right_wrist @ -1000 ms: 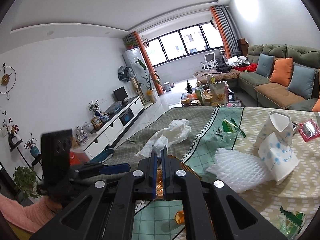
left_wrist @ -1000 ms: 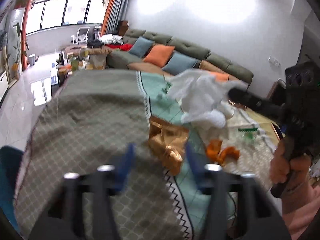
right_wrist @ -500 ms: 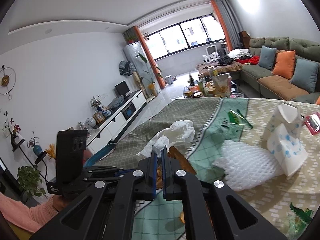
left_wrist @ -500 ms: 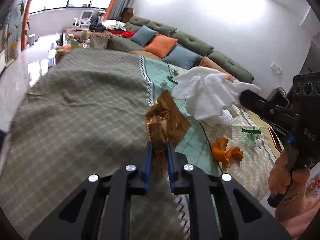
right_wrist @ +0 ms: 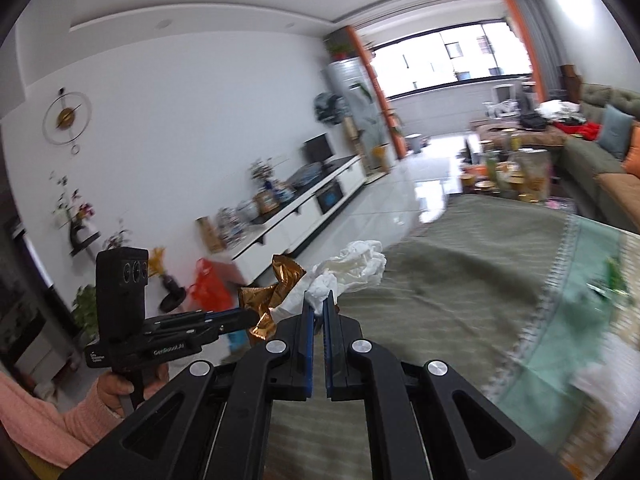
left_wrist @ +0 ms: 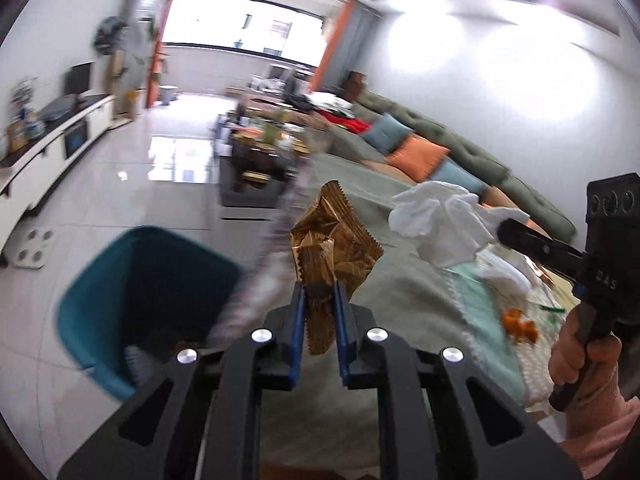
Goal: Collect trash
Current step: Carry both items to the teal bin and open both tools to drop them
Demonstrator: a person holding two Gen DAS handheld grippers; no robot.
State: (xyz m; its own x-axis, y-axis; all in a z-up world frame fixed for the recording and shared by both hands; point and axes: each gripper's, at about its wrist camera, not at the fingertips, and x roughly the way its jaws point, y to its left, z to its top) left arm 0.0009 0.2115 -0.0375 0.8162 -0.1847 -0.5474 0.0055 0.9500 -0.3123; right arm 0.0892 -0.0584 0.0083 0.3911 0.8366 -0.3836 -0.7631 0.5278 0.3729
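Note:
My left gripper [left_wrist: 319, 289] is shut on a crumpled gold foil wrapper [left_wrist: 334, 240], held in the air above the table's left edge. A teal bin [left_wrist: 136, 280] stands on the floor below and to the left, with some trash inside. My right gripper [right_wrist: 319, 299] is shut on a crumpled white tissue [right_wrist: 352, 266] and shows at the right of the left wrist view, the tissue [left_wrist: 438, 224] hanging off its tip. In the right wrist view the left gripper [right_wrist: 250, 316] carries the gold wrapper [right_wrist: 276, 296] just left of the tissue.
A table under a green patterned cloth [right_wrist: 480, 272] lies under both grippers. Orange peel [left_wrist: 520, 324] and small green scraps [right_wrist: 612, 280] lie on it. A green sofa with cushions [left_wrist: 432, 152], a low coffee table [left_wrist: 256, 152] and a white TV cabinet [right_wrist: 304, 208] stand beyond.
The left gripper closed on the gold wrapper, lifted it off the cloth and swung left over the table edge toward the teal bin. The right gripper followed leftward, still holding the tissue.

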